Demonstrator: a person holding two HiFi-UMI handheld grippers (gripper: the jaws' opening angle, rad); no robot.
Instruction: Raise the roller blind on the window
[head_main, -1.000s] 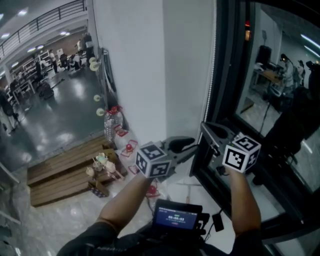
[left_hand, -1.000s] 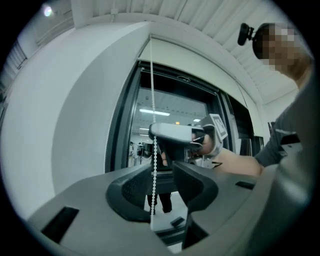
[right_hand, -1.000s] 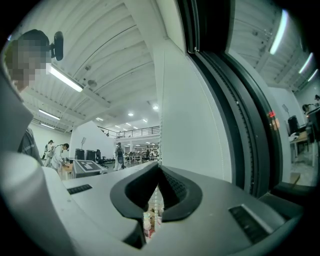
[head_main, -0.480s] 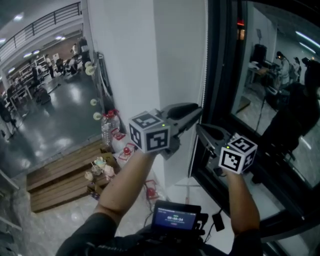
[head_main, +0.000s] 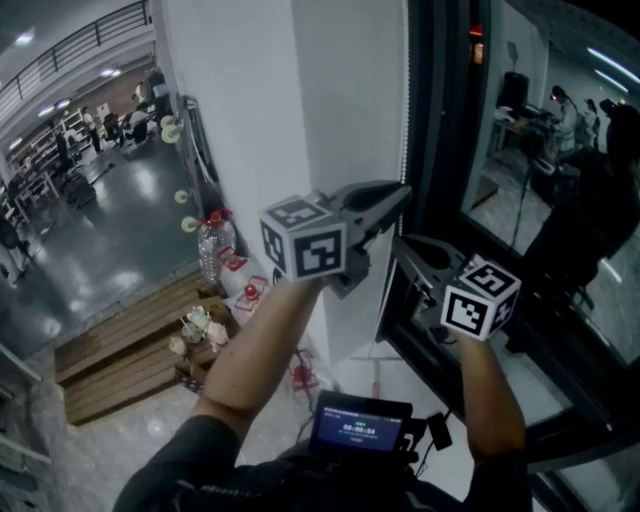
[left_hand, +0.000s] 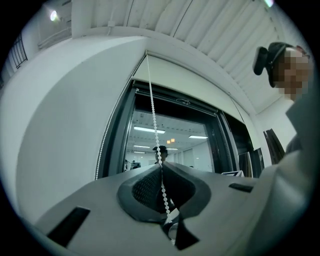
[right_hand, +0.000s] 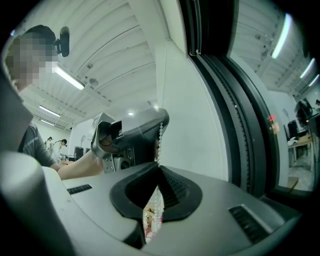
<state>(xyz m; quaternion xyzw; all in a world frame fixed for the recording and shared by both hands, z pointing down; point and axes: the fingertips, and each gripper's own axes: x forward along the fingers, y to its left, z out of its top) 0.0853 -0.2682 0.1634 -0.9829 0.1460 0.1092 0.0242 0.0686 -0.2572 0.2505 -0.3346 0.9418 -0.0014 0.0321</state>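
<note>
The bead chain (head_main: 405, 140) hung down the right edge of the wall (head_main: 290, 110), just left of the window (head_main: 540, 190). Left of the wall, a pallet (head_main: 120, 355) lay on the floor (head_main: 110, 230), with a bottle (head_main: 208, 255) beyond it, near the wall's foot.

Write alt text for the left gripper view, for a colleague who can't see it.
The jaws of the left gripper have just been closing and now pinch a white bead chain that runs straight up toward the top of the dark window frame. A second strand hangs along the frame's left edge, beside a white wall.
</note>
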